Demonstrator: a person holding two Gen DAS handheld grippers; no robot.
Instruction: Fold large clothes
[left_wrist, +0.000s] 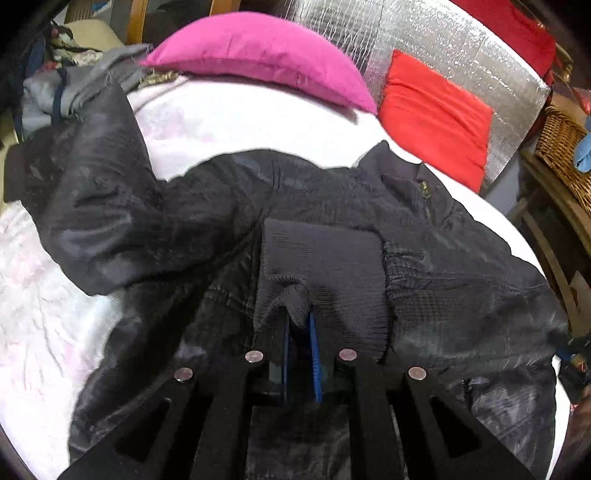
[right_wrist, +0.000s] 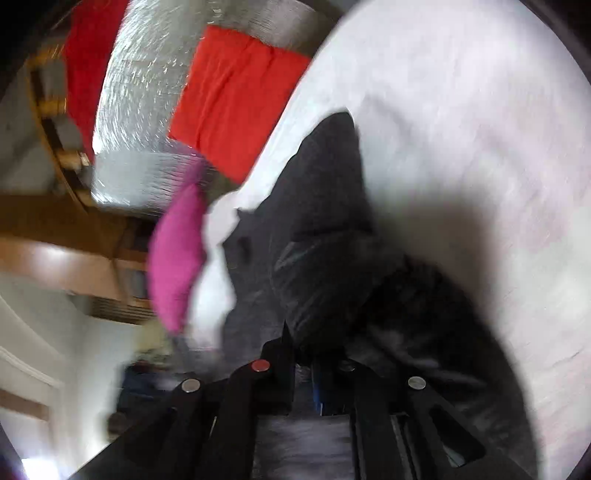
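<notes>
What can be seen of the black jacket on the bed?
The jacket is dark, quilted and slightly shiny, spread over the white bedspread. One sleeve stretches toward the clothes pile. Its ribbed knit cuff lies folded onto the body, pinched in the left claw. A zipper runs by the collar. In the blurred right view, the right claw seems closed on bunched jacket fabric.

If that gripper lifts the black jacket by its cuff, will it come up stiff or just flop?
Probably flop: the black jacket lies rumpled and creased on the bed, and its sleeve drapes loosely. The ribbed cuff puckers where the left gripper pinches it, so it likely stretches. The shell's faint sheen suggests it may slide a little.
</notes>
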